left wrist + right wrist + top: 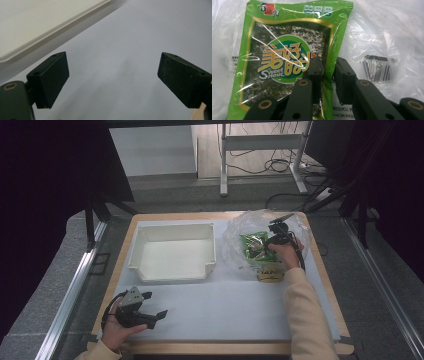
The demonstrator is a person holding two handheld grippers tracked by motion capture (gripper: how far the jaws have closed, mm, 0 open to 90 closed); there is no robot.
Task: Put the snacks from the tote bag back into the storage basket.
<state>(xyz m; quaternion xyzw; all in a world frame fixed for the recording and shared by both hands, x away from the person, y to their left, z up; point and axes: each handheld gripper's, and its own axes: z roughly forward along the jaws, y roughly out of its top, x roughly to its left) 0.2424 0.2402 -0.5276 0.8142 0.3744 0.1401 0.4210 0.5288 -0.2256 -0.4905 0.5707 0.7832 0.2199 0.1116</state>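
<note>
Your left gripper (150,316) rests at the near left of the table, jaws spread and empty; keep it there. The white bin (172,251) stands alongside. Right gripper (327,72) pinches the green seaweed packet (287,57) inside the clear bag (387,32); confirm the edge is caught before drawing out.

A white tray (172,251) sits on a pale mat (220,310) covering a wooden table (220,348). Cables (260,167) lie on the floor behind.
</note>
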